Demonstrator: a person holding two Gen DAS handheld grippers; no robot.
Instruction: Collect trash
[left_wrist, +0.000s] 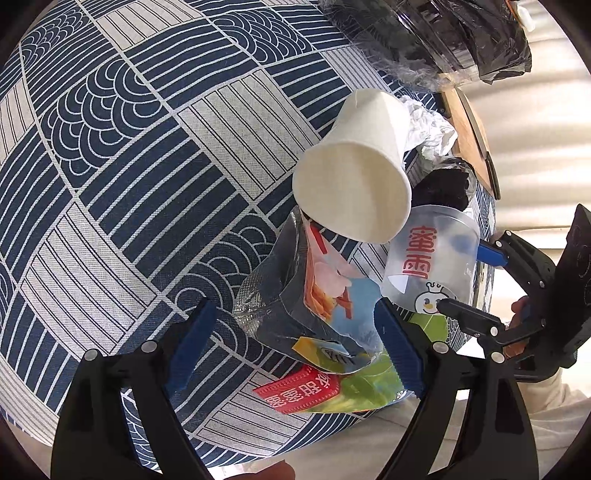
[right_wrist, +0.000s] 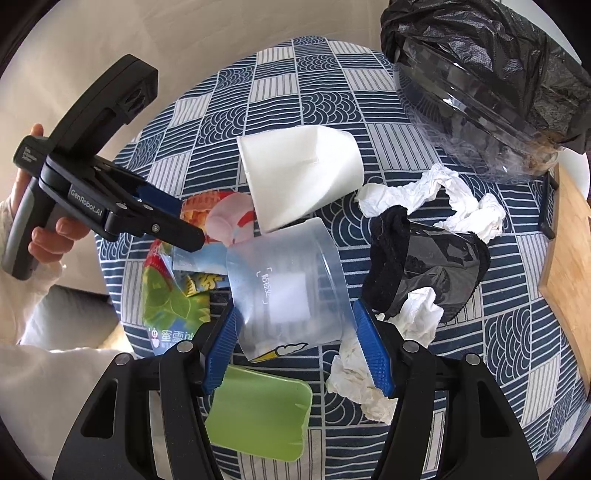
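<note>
Trash lies on a blue-and-white patterned tablecloth (left_wrist: 129, 184). My left gripper (left_wrist: 295, 347) is open around a crumpled snack wrapper (left_wrist: 325, 306); its jaws stand wide on both sides of it. A white paper cup (left_wrist: 354, 177) lies on its side just beyond. My right gripper (right_wrist: 295, 347) stands around a clear plastic cup (right_wrist: 288, 288) with red print (left_wrist: 428, 266), pads beside its walls; contact is unclear. In the right wrist view the left gripper (right_wrist: 173, 218) reaches over the wrapper (right_wrist: 173, 291), and the paper cup (right_wrist: 299, 177) lies behind.
A bin lined with a black bag (right_wrist: 480, 74) stands at the far right. Crumpled white tissues (right_wrist: 424, 195), a black plastic cup (right_wrist: 428, 273), a green lid (right_wrist: 258, 413) and a wooden board (right_wrist: 569, 258) lie around the clear cup.
</note>
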